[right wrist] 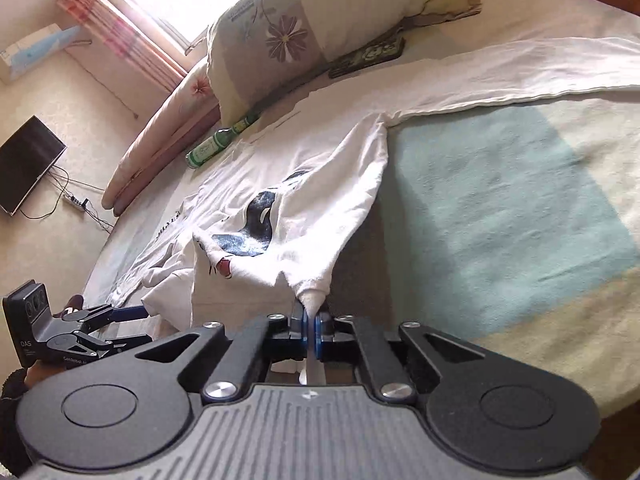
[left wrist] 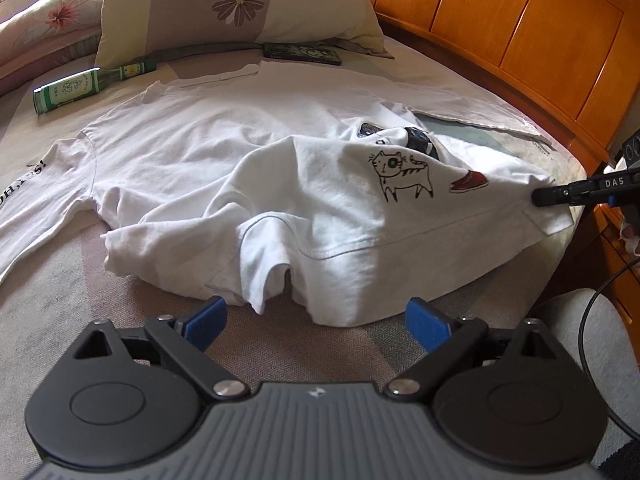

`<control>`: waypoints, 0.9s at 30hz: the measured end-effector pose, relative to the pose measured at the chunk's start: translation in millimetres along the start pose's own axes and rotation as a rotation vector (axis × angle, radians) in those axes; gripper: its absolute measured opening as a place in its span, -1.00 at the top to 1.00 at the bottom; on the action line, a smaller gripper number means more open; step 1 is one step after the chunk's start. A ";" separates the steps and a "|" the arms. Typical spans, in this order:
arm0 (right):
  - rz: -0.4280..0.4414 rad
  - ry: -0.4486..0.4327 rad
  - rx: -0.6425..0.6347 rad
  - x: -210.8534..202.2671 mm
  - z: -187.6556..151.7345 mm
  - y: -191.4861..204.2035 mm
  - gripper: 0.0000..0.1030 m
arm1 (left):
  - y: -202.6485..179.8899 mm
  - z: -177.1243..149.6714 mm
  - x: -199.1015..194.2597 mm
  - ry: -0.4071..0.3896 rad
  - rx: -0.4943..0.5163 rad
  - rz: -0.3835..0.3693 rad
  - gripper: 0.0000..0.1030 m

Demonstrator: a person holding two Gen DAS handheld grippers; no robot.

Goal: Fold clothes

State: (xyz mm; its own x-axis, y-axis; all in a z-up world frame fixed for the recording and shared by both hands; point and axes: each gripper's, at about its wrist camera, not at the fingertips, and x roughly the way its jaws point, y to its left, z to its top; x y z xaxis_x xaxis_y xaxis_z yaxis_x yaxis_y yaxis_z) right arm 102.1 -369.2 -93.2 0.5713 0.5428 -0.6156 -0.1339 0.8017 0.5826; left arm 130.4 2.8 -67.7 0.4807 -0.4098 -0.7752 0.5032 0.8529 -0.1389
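On the bed, the left hand-held gripper hovers spread before the white T-shirt (printed side partly turned over); the right hand-held gripper pinches its hem corner, raised, presumably to start a fold.

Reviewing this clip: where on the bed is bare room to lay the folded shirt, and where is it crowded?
Free: the blue-and-cream blanket between the white T-shirt and the wooden headboard, and the strip in front of the left gripper. Crowded: near the floral pillow, where the green bottle and a dark flat case lie.
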 end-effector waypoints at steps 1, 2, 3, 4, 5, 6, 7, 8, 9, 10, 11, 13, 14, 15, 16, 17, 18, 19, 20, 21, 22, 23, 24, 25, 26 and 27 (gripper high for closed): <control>-0.029 0.000 -0.007 -4.8 -0.9 -2.5 0.90 | -1.7 -0.9 -0.8 0.001 0.005 -0.001 -0.86; -0.059 -0.001 -0.015 -9.6 -1.8 -4.9 0.90 | -3.4 -1.7 -1.5 0.003 0.011 -0.001 -0.86; -0.082 0.002 -0.009 -12.4 -2.5 -9.3 0.90 | -5.0 -2.2 -2.4 0.004 0.016 -0.003 -0.86; -0.103 0.007 0.012 -13.4 -2.6 -16.2 0.90 | -6.5 -2.7 -3.2 0.005 0.021 -0.004 -0.86; -0.122 0.012 0.034 -14.3 -2.7 -23.4 0.87 | -8.2 -3.1 -4.1 0.005 0.026 -0.003 -0.86; -0.154 0.020 0.048 -13.8 -3.1 -28.1 0.87 | -9.4 -3.5 -4.7 0.004 0.030 0.000 -0.86; -0.186 0.020 0.045 -13.5 -4.2 -29.0 0.84 | -10.2 -3.8 -5.1 0.005 0.033 0.002 -0.86; -0.218 0.018 0.040 -13.2 -5.4 -29.5 0.76 | -10.5 -4.3 -5.1 0.008 0.036 0.005 -0.86; -0.235 0.011 0.032 -13.0 -6.1 -27.3 0.75 | -10.7 -4.8 -5.0 0.012 0.039 0.007 -0.86; -0.249 0.005 0.023 -12.7 -6.7 -24.8 0.75 | -10.6 -5.6 -4.5 0.016 0.040 0.011 -0.86; -0.244 -0.008 0.014 -13.6 -7.4 -21.4 0.72 | -10.5 -6.4 -4.0 0.020 0.041 0.015 -0.86; -0.254 -0.026 -0.013 -14.3 -7.0 -10.6 0.50 | -9.9 -8.3 -2.8 0.028 0.042 0.022 -0.86; -0.273 -0.039 -0.039 -15.4 -6.2 -3.6 0.44 | -9.5 -9.5 -2.1 0.031 0.041 0.026 -0.86; -0.293 -0.048 -0.066 -15.7 -5.6 2.9 0.44 | -8.7 -10.9 -1.8 0.032 0.040 0.028 -0.86; -0.322 -0.066 -0.108 -16.2 -3.8 12.8 0.44 | -7.8 -12.5 -1.7 0.033 0.039 0.030 -0.86; -0.352 -0.088 -0.151 -17.3 -3.2 23.3 0.42 | -7.0 -14.0 -1.5 0.034 0.038 0.033 -0.87; -0.376 -0.109 -0.191 -18.5 -2.6 33.1 0.41 | -5.3 -16.0 -1.4 0.035 0.033 0.033 -0.87; -0.375 -0.121 -0.224 -18.9 -1.4 42.7 0.36 | -3.5 -18.1 -1.3 0.037 0.028 0.033 -0.87; -0.372 -0.133 -0.256 -19.2 -0.1 52.4 0.32 | -1.3 -20.3 -1.0 0.039 0.023 0.035 -0.87; -0.350 -0.135 -0.277 -17.8 0.8 60.5 0.29 | 1.0 -22.4 -0.8 0.042 0.018 0.036 -0.86; -0.324 -0.128 -0.301 -14.6 1.1 70.8 0.26 | 4.1 -24.8 -1.3 0.043 0.016 0.042 -0.87; -0.305 -0.115 -0.330 -8.8 0.8 81.3 0.22 | 7.3 -27.3 -2.0 0.044 0.015 0.049 -0.87; -0.294 -0.102 -0.362 -2.4 -0.4 91.2 0.20 | 10.5 -29.7 -2.7 0.045 0.014 0.057 -0.87; -0.287 -0.085 -0.413 8.1 -3.1 104.9 0.16 | 14.9 -32.5 -4.5 0.044 0.008 0.066 -0.87; -0.282 -0.065 -0.463 19.3 -6.1 118.4 0.09 | 19.4 -35.3 -6.5 0.043 0.001 0.075 -0.87; -0.274 -0.043 -0.512 30.4 -9.3 130.5 0.04 | 24.0 -38.1 -8.5 0.042 -0.006 0.085 -0.87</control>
State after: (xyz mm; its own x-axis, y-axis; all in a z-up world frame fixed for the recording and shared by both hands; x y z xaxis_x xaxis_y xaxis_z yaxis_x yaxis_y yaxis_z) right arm 94.4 -245.7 -40.8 0.6709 0.2965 -0.6797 -0.3448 0.9362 0.0681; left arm 111.0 39.1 -87.9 0.4906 -0.3222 -0.8096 0.4576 0.8860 -0.0753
